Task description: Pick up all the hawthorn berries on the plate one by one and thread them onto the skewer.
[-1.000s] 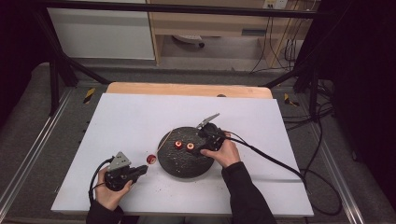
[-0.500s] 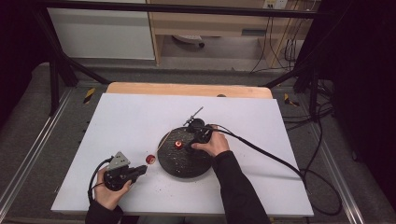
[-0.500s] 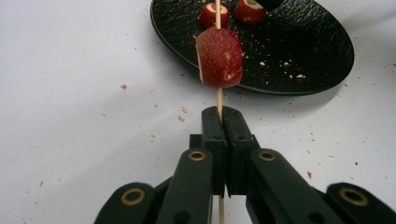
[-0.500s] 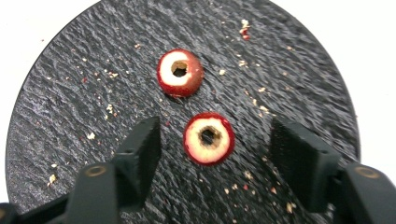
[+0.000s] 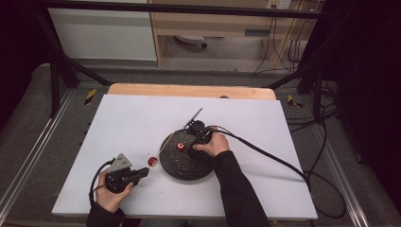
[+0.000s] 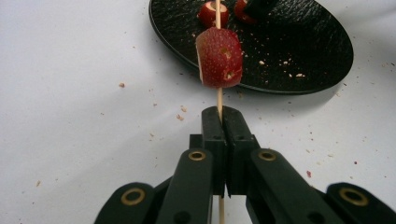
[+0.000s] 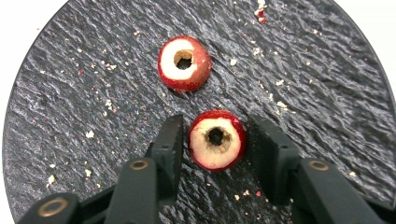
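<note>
Fruit piece on the black plate sits between the right gripper jaws, which have just been closing around it, small gaps showing on each side. Left gripper, near the table's front-left corner, clamps a skewer spearing another red piece.

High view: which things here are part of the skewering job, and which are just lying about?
In the job:
- skewer in left gripper
- speared piece
- piece between right gripper jaws
- other piece
- black plate

Lying about:
- crumbs
- floor cables
</note>
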`<state>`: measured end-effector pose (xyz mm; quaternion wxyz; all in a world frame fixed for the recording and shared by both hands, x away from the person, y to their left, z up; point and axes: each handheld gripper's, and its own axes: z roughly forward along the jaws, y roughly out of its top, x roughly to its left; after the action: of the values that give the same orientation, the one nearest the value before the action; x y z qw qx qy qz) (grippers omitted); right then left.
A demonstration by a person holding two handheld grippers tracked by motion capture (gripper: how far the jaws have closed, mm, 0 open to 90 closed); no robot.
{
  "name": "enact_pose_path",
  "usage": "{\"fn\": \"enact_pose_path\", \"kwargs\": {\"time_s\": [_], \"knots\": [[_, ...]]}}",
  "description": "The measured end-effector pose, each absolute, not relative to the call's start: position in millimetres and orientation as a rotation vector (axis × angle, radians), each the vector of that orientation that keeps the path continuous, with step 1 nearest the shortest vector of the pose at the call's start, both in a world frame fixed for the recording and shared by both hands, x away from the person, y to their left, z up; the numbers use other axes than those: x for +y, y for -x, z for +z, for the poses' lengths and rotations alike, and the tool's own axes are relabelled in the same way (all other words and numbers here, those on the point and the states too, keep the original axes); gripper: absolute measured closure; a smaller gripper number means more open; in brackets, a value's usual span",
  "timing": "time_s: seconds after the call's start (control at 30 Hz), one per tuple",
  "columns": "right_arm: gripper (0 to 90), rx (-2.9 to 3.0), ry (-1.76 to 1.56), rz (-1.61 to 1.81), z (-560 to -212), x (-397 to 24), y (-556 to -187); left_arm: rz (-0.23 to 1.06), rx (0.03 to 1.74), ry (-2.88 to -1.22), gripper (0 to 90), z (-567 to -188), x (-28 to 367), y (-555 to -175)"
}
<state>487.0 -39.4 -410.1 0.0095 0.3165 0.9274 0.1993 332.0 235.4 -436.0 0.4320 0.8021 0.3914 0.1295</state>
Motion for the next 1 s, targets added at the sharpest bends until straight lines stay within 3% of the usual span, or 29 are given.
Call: {"fn": "enact_pose_path", "kwargs": {"time_s": [1.0], "knots": [[61.1, 2.823, -1.120, 0.716, -381, -52, -478, 0.325, 0.970, -1.998, 88.4, -436, 234, -331]]}}
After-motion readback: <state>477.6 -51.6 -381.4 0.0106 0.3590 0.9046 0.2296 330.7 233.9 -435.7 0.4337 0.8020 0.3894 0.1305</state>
